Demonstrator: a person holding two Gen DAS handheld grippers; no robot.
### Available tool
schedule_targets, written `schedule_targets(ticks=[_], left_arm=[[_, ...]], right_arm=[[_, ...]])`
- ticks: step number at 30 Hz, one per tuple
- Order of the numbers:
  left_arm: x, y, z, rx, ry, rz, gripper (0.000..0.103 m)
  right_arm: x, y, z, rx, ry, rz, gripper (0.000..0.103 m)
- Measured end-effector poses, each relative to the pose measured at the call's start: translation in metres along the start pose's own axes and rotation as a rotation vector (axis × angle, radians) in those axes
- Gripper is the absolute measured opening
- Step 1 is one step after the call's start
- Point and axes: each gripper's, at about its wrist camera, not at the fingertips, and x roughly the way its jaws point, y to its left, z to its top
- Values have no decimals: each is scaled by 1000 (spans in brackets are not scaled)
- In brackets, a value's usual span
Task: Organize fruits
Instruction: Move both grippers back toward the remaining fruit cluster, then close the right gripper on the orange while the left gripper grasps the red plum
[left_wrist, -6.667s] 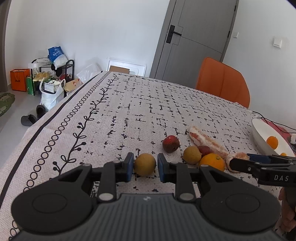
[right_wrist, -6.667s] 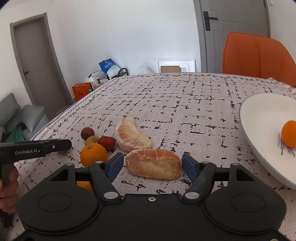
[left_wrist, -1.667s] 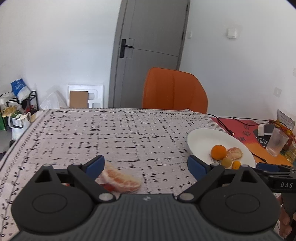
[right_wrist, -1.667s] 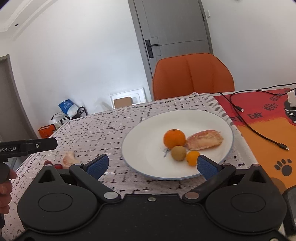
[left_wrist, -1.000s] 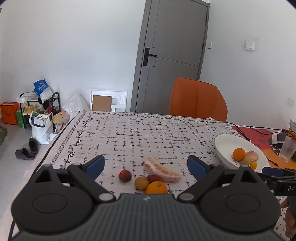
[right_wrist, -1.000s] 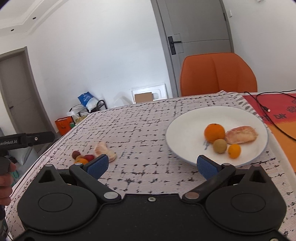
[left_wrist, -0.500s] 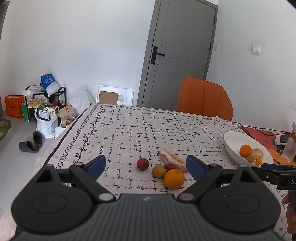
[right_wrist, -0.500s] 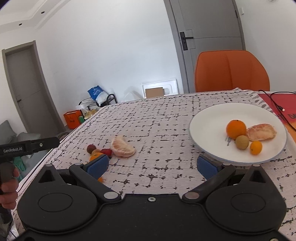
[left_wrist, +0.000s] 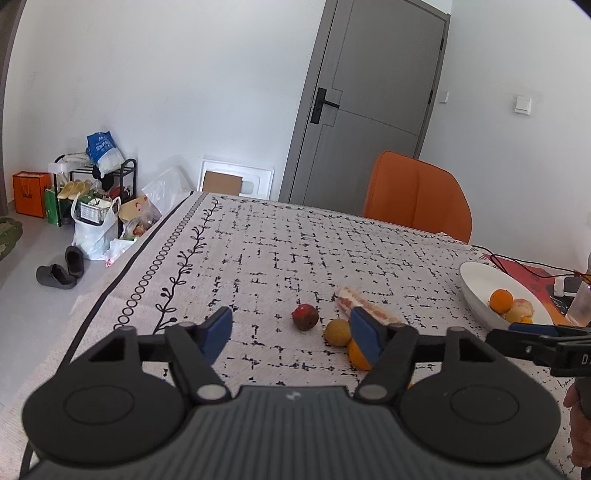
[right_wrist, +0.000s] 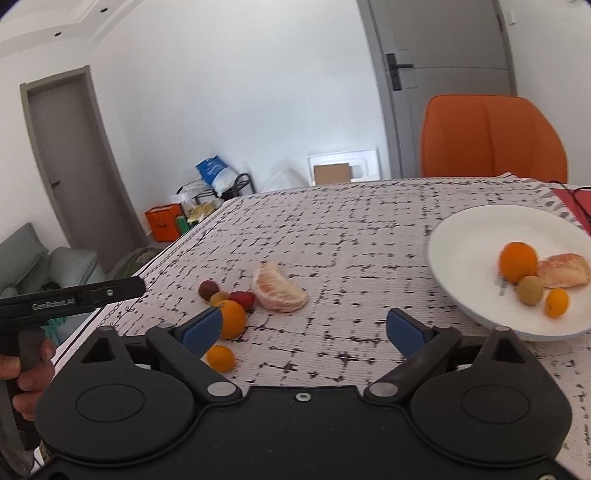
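Left wrist view: both grippers empty, fruit split between tablecloth and plate.

Left gripper (left_wrist: 291, 328) was spread wide above the table's near edge; dark red fruit (left_wrist: 305, 316), yellow-brown fruit (left_wrist: 337, 332), orange (left_wrist: 357, 355) and peeled pomelo segment (left_wrist: 365, 312) clustered mid-table, white plate (right_wrist: 465, 236) rightward. Right gripper (right_wrist: 304, 328) gaped too. Best straddle one outer fruit squarely, avoiding neighbours.

- Wide bare tablecloth (left_wrist: 280, 251) fills the middle of the left wrist view, from the far edge down to the fruit cluster.
- The cluster blocks the lower centre: dark red fruit (left_wrist: 305, 316), yellow-brown fruit (left_wrist: 337, 332), pomelo segment (left_wrist: 364, 308) (packed close).
- In the right wrist view, open cloth separates the segment from the white plate (right_wrist: 465, 236) at right.
- An orange chair (right_wrist: 493, 138) stands behind the table's far edge.
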Motion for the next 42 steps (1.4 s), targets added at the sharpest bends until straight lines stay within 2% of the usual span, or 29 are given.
schedule_targets(ticks=[10,18,25,27,28,39,42], left_arm=[[7,17,-4,-18,27,11,59],[13,34,-5,-39,44,22,59],[22,43,0,-37,52,20,59],[25,43,1,-37,57,18,59],[27,43,2,-37,61,17,59],[49,23,6,-4,81,-20,58],[55,15,6,9,87,-35,54]], right_arm=[[31,22,6,-39,53,51,84],[56,37,9,-56,100,102,75],[79,52,9,-79,152,133,60],[85,53,8,-82,165,140,40],[88,53,7,-83,179,138,36],[72,34,12,-72,152,119,35],[66,26,13,-63,143,105,35]])
